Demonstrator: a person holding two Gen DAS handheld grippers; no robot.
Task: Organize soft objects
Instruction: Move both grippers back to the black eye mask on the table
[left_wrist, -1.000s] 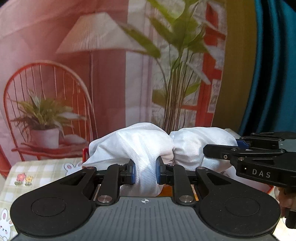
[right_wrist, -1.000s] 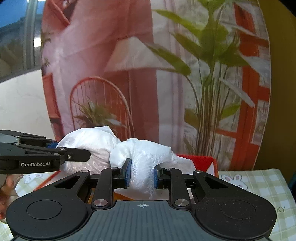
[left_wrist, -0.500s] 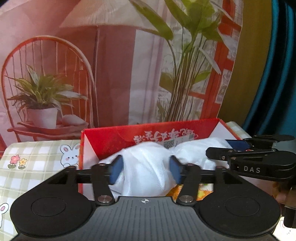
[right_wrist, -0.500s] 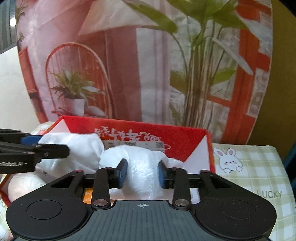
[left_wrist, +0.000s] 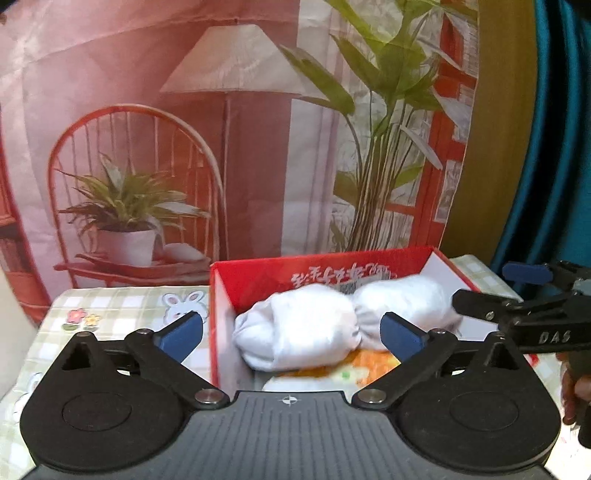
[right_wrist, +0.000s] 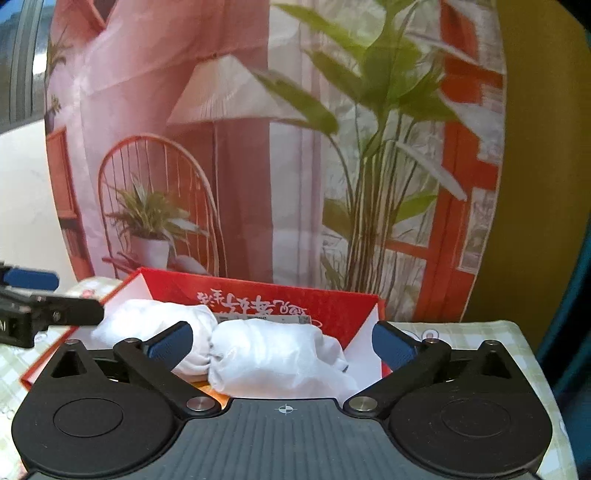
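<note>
A white cloth bundle (left_wrist: 306, 332), twisted in the middle into two lobes, lies inside the open red box (left_wrist: 332, 264) on top of an orange patterned item (left_wrist: 369, 363). My left gripper (left_wrist: 291, 334) hovers over the box's near left side. Its jaws are opening wide and its blue pads (left_wrist: 181, 334) stand clear of the cloth between them. In the right wrist view the cloth (right_wrist: 277, 362) lies in the red box (right_wrist: 343, 306) in front of my right gripper (right_wrist: 281, 344). Its jaws are also opening, and the pads (right_wrist: 393, 345) touch nothing.
The box stands on a green checked tablecloth with rabbits (left_wrist: 110, 306). Close behind hangs a printed backdrop (left_wrist: 221, 147) of a chair, lamp and plants, with a teal curtain (left_wrist: 554, 147) to the right. A person's hand (left_wrist: 576, 384) holds the right gripper's handle.
A second ago both grippers held the white cloth up, shut on it. They lowered it into the red box, spread their jaws wide and let it go.
</note>
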